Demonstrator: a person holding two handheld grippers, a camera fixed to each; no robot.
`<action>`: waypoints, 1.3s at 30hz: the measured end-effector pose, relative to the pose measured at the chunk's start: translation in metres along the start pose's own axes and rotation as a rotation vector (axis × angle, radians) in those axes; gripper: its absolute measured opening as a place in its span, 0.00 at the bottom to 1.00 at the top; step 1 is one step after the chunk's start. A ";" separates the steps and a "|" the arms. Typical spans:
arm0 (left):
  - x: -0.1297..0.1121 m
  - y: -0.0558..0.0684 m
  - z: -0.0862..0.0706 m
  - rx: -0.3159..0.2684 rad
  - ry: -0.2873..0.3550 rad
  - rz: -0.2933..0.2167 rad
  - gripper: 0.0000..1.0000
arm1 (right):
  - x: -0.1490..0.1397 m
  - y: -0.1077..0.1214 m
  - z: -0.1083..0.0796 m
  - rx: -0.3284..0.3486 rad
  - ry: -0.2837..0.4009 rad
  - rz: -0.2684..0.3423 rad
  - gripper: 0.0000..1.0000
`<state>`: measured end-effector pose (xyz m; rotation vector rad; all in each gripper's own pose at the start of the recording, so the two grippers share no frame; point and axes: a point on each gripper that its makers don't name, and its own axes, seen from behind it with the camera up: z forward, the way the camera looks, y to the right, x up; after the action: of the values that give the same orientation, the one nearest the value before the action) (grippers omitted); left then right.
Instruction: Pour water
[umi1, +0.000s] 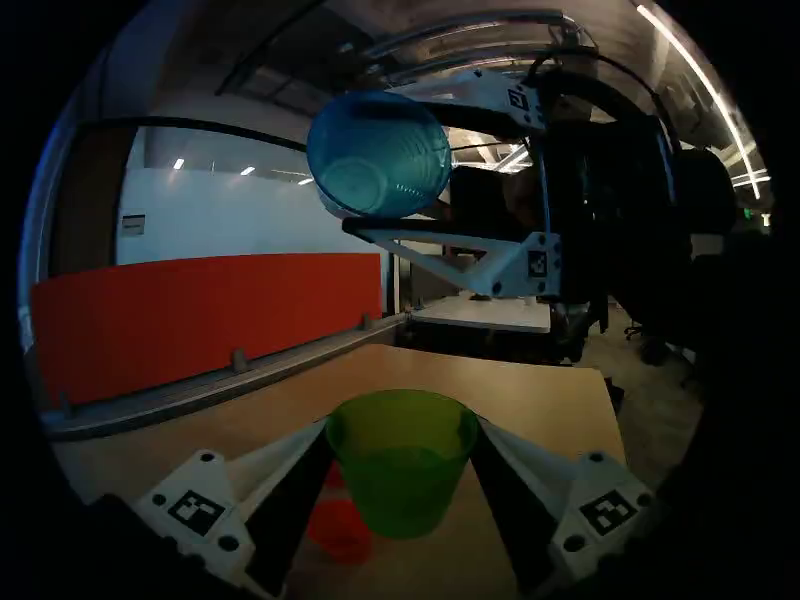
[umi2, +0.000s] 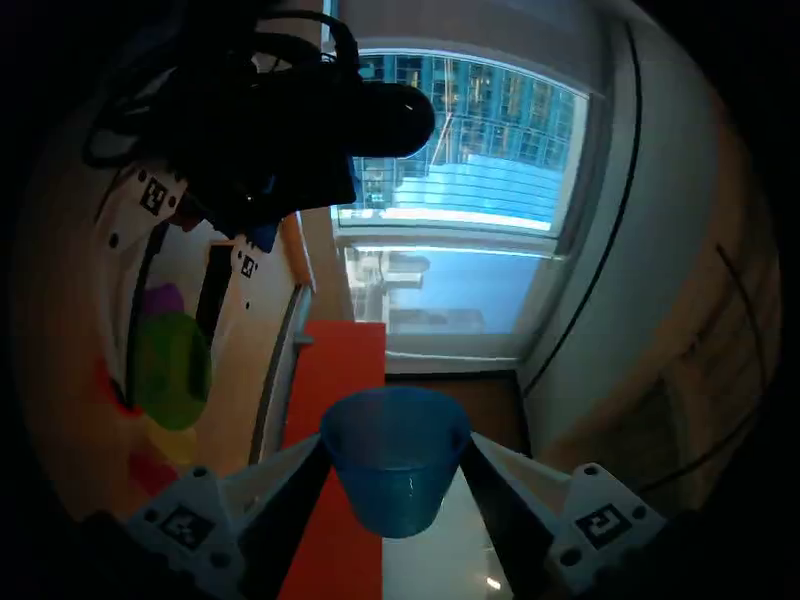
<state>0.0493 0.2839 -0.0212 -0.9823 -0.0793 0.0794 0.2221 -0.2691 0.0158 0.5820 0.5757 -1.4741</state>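
Observation:
In the left gripper view a translucent green cup (umi1: 403, 470) stands upright between my fingers, just above the wooden table (umi1: 540, 390); my left gripper (umi1: 403, 440) is shut on it. Higher up, the right gripper (umi1: 375, 165) holds a blue cup (umi1: 378, 152) tipped on its side, its base facing my camera. In the right gripper view the same blue cup (umi2: 395, 470) sits clamped in my right gripper (umi2: 395, 455). This view is rolled sideways, with the left gripper (umi2: 175, 350) and the green cup (umi2: 172, 372) at its left. I see no stream of water.
A red cup (umi1: 340, 528) rests on the table under the left finger. Purple (umi2: 160, 300) and yellow (umi2: 168, 440) patches show beside the green cup. An orange partition (umi1: 200, 320) runs along the table's far left edge. Large windows (umi2: 460, 200) lie beyond.

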 end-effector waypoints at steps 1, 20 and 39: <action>0.000 0.000 0.000 0.000 0.000 0.000 0.87 | 0.000 -0.001 -0.001 0.002 0.001 0.026 0.89; 0.002 -0.004 -0.003 0.015 0.004 0.011 0.87 | 0.008 -0.015 -0.013 0.074 0.040 0.671 0.89; 0.002 -0.003 -0.002 0.017 0.002 0.015 0.87 | 0.022 -0.026 -0.022 0.188 0.080 1.259 0.89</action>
<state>0.0516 0.2812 -0.0197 -0.9661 -0.0696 0.0934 0.1965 -0.2706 -0.0156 0.9148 0.0432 -0.3039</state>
